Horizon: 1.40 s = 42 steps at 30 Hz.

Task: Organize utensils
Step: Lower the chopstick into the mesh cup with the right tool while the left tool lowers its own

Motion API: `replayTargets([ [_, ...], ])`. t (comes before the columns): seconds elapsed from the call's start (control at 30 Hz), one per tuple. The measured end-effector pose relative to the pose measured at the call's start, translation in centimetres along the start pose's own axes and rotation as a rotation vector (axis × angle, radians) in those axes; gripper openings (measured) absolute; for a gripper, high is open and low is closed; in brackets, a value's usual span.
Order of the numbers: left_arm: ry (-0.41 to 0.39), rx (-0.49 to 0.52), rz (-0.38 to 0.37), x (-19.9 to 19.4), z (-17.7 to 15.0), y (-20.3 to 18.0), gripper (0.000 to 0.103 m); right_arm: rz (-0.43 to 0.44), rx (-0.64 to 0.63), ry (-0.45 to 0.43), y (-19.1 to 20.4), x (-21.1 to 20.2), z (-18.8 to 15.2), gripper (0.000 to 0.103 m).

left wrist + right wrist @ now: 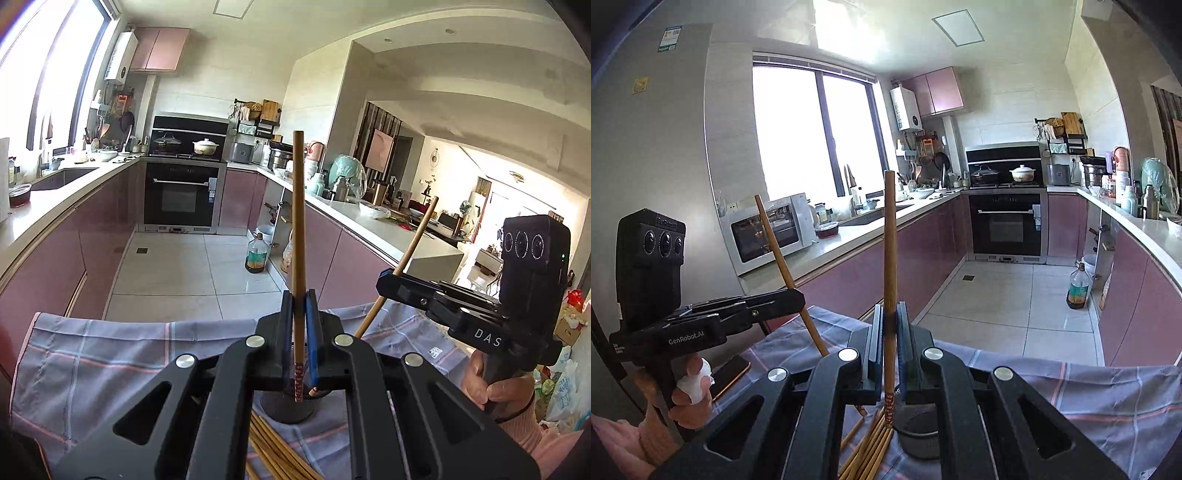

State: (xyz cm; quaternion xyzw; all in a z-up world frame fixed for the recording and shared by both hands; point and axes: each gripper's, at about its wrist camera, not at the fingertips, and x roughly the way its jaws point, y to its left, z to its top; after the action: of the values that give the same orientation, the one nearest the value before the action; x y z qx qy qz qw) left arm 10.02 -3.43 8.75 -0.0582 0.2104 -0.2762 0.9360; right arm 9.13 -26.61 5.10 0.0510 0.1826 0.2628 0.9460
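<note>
On the left, the left gripper (298, 306) has its jaws clamped on one chopstick (298, 236). The stick stands nearly upright, its patterned end pointing down at the dark cup (291, 410) that sits on the checked cloth (110, 354) just below. Held this way, the stick is probably lined up to drop end-first into the cup, which looks like the holder for the set.

Near the cup's left side, a loose bundle (864, 454) of chopsticks lies flat on the cloth, fanned toward the near edge. These appear to be waiting their turn, so most of the sorting seems still ahead. A phone (729, 371) lies on the far-left part of the cloth, away from the work.

On the right, the right gripper (889, 328) is likewise closed on a second chopstick (890, 240), which stands upright in its own view, patterned end down, just above the cup's near rim. From the left view this stick leans out to the right, which suggests it is tilted so the two lower ends meet over the same opening without the grippers colliding. The cup is narrow, so each tip must clear the rim before release.
</note>
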Motion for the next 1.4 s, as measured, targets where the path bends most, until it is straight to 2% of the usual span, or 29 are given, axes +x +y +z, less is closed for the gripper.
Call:
replayTargets([
  [0.17, 0.034, 0.015, 0.007, 3.1, 0.8, -0.7, 0.007, -0.046, -0.004, 0.003, -1.6, 1.4, 0.9, 0.005],
  [0.47, 0.184, 0.027, 0.036, 9.9, -1.9, -1.1, 0.008, -0.05, 0.028, 0.177, -3.1, 6.3, -2.4, 0.005],
  [0.7, 0.244, 0.033, 0.068, 13.4, -3.8, -0.6, 0.008, -0.052, 0.056, 0.288, -4.2, 8.6, -3.7, 0.005],
  [0.93, 0.246, 0.053, 0.085, 14.7, -4.7, -0.3, 0.008, -0.066, 0.061, 0.31, -4.4, 9.3, -3.5, 0.006],
  [1.1, 0.247, 0.057, 0.103, 14.0, -5.0, -0.3, 0.008, -0.072, 0.073, 0.311, -4.3, 9.6, -3.5, 0.007],
  [1.4, 0.214, 0.078, 0.141, 12.9, -5.2, -0.5, 0.019, -0.077, 0.088, 0.301, -4.5, 9.5, -3.5, 0.01],
])
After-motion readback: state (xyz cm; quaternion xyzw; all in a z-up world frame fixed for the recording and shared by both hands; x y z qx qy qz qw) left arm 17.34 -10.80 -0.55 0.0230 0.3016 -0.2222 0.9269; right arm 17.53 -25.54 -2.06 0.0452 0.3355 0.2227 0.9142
